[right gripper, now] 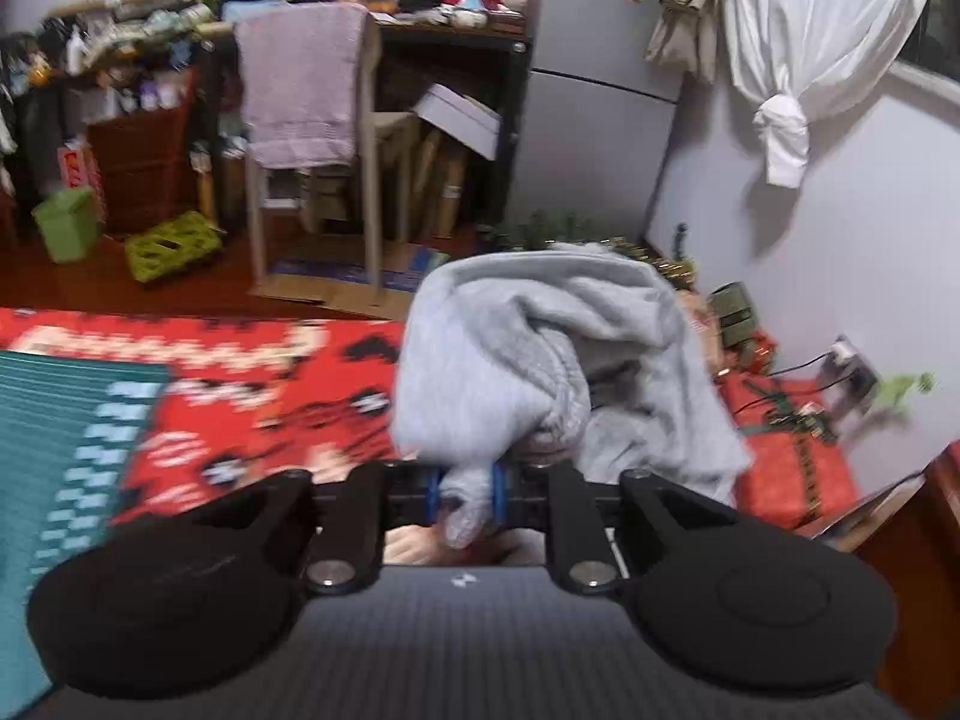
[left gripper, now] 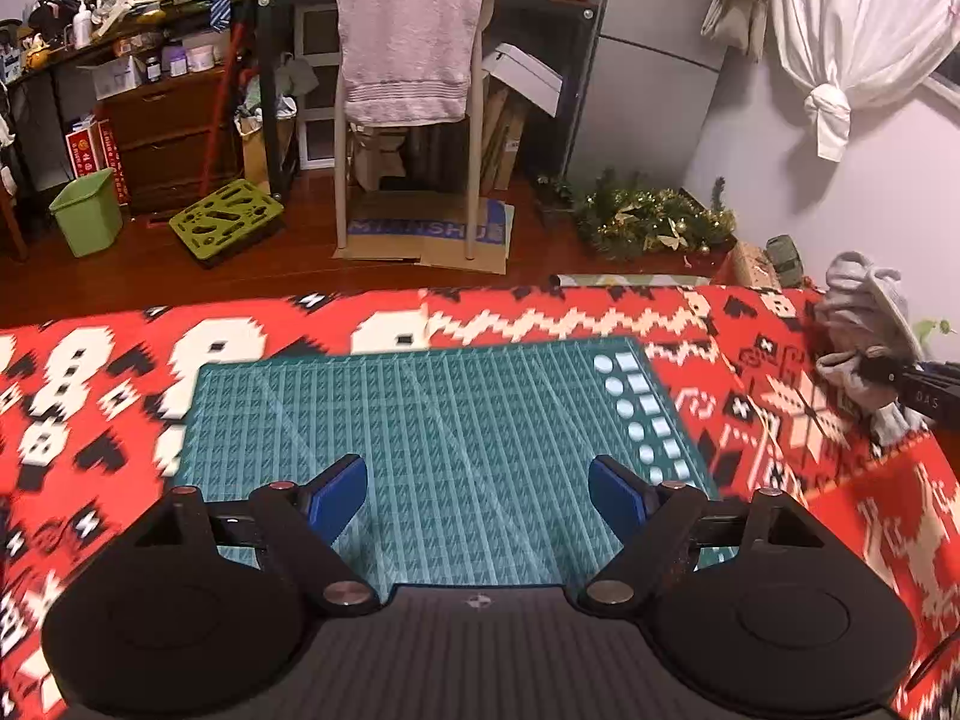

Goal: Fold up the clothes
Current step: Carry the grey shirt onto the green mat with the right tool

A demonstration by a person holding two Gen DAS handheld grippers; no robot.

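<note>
1. The right gripper [right gripper: 467, 495] is clamped shut on a bunched corner of the soft light-grey knit garment [right gripper: 558, 354], which sits as a crumpled heap just ahead of its blue pads, over the red patterned tablecloth [right gripper: 252, 396]. In the left wrist view the same garment [left gripper: 864, 324] shows up far off to that gripper's right, at the table's edge.

2. The left gripper [left gripper: 478, 495] hangs empty with its jaws spread wide over the teal gridded cutting mat [left gripper: 420, 420], nothing between the pads.

3. The step in hand looks like getting the garment onto the mat and spread flat. A single pinch on a wad probably won't open it out, so the left gripper likely needs to take a second edge so the two can pull the fabric apart.

4. Good move: drag it low toward the right gripper's left, where the mat lies, so it doesn't trail off the edge.

5. Nothing sits on the mat. Beyond the right gripper's right side there's a red gift-wrapped box with dark ribbon [right gripper: 798, 468] and a black cable [right gripper: 798, 369] near the wall; loose fabric could snag there. The rest of the clutter stands well apart.
</note>
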